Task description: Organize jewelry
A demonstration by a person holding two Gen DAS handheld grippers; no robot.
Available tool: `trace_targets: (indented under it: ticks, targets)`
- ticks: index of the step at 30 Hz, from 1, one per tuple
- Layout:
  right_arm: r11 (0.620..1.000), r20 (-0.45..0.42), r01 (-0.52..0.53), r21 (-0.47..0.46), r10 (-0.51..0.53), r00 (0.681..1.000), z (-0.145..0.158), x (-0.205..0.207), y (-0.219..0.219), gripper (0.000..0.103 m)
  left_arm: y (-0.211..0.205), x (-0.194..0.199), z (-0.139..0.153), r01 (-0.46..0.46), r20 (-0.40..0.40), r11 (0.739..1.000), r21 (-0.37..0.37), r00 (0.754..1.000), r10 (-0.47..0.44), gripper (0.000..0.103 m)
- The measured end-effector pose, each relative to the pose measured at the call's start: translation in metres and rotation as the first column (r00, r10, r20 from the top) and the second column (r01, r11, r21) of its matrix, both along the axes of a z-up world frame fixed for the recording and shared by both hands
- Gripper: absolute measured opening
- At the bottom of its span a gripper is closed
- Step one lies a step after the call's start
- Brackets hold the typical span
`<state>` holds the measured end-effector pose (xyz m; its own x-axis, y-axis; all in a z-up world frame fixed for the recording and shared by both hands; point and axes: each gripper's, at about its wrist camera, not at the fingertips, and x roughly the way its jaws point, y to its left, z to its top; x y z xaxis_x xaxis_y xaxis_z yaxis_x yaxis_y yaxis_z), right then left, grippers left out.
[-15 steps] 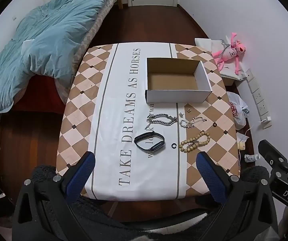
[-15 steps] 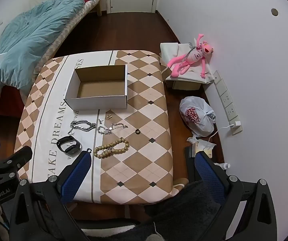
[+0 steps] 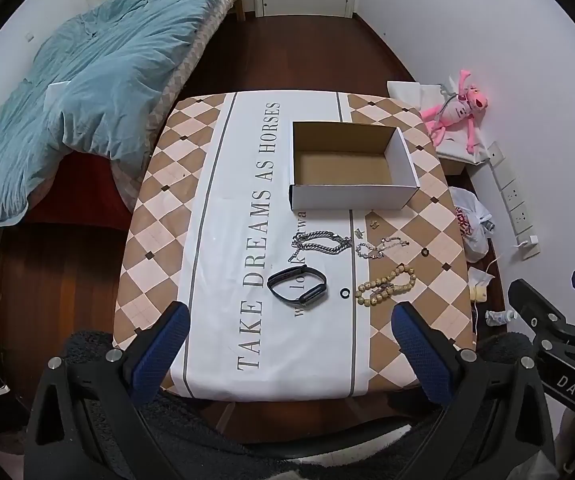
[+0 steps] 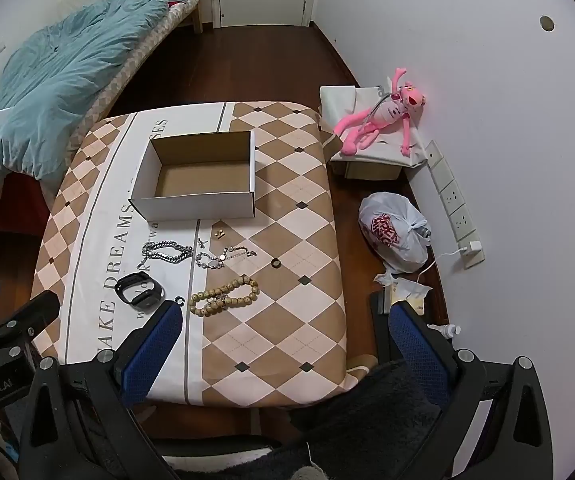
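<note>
**A:** What took up most of the room?

**B:** A bed with a rumpled teal duvet (image 3: 87, 92) lay at ten o'clock. The bench (image 3: 215, 208), under a diamond-patterned cloth printed "TAKE DREAMS AS HORSES", filled the middle of both views.

**A:** And on the bench?

**B:** An open cardboard box (image 3: 351, 200) with white outer walls stood at about one o'clock from the bench's centre, nothing visible inside it. All the jewelry lay on the cloth at six o'clock of the box, apart from it.

**A:** Go through the pieces.

**B:** Biggest first: a black fitness band (image 3: 298, 289), then a string of tan wooden beads (image 3: 385, 290) at three o'clock of it. Toward the box from those lay a heavy silver chain (image 3: 321, 243) and, at its three o'clock, a thinner silver bracelet (image 3: 379, 247). A small black ring (image 3: 344, 293) sat between band and beads; another dark ring (image 4: 275, 263) lay farther out at three o'clock of the bracelet. A tiny gold-coloured piece (image 4: 220, 234) lay just short of the box.

**A:** The tongs?

**B:** The left tongs (image 3: 291, 344) were spread wide above the bench's near edge, holding nothing. The right tongs (image 4: 285, 342) were equally wide apart and empty, over the bench's near right corner.

**A:** Off the bench?

**B:** A pink plush panther (image 4: 383, 120) at two o'clock, a knotted white plastic bag (image 4: 393, 236) on the floor.
</note>
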<state>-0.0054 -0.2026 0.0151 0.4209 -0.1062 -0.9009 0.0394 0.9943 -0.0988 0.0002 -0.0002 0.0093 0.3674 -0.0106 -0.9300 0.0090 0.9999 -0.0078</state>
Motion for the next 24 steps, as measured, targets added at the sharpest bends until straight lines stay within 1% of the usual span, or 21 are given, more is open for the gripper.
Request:
trace_targets:
  ticks: [14, 24]
  targets:
    - [1.0, 0.003, 0.0, 0.001, 0.0, 1.0, 0.0031, -0.0014, -0.0005, 0.103, -0.0025, 0.0001, 0.0089, 0.0, 0.006, 1.0, -0.001, 1.0, 0.0, 0.103]
    - [1.0, 0.005, 0.0, 0.002, 0.0, 1.0, 0.0032, -0.003, -0.0018, 0.103, -0.0035, -0.0003, 0.0094, -0.002, 0.009, 1.0, -0.004, 1.0, 0.002, 0.103]
